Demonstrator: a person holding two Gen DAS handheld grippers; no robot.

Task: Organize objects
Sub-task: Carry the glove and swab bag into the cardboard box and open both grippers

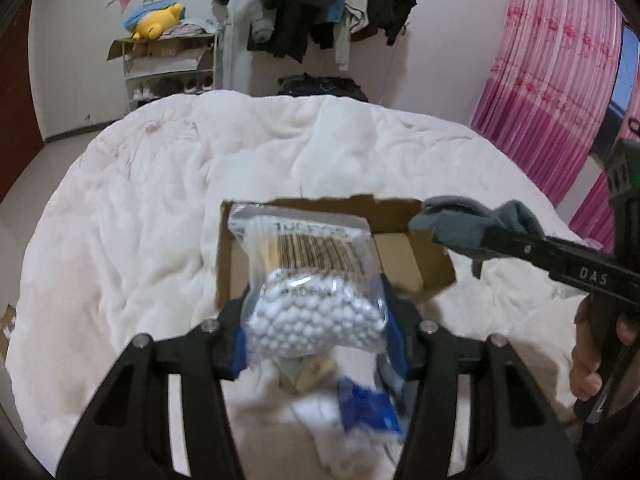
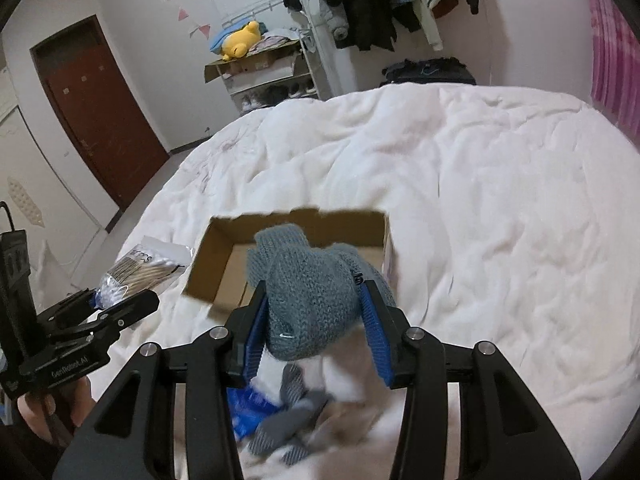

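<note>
An open cardboard box [image 1: 400, 252] lies on the white duvet. My left gripper [image 1: 314, 312] is shut on a clear bag of cotton swabs [image 1: 308, 276] and holds it up in front of the box's near left side. In the right wrist view, my right gripper [image 2: 314, 292] is shut on a grey knitted glove [image 2: 308, 280], which hangs over the near edge of the box [image 2: 224, 256]. The bag [image 2: 140, 266] and the left gripper [image 2: 120, 304] show at the left of that view. The glove [image 1: 460, 220] and the right gripper [image 1: 492, 242] show at the right of the left wrist view.
Below the grippers lie a blue packet [image 2: 248, 408], more grey knitted pieces [image 2: 288, 420] and other small items, all blurred. The white duvet [image 2: 480, 200] spreads beyond the box. A clothes rack [image 1: 328, 8], a shelf with a yellow plush [image 1: 160, 20], a pink curtain [image 1: 552, 80] and a brown door [image 2: 100, 112] stand around the bed.
</note>
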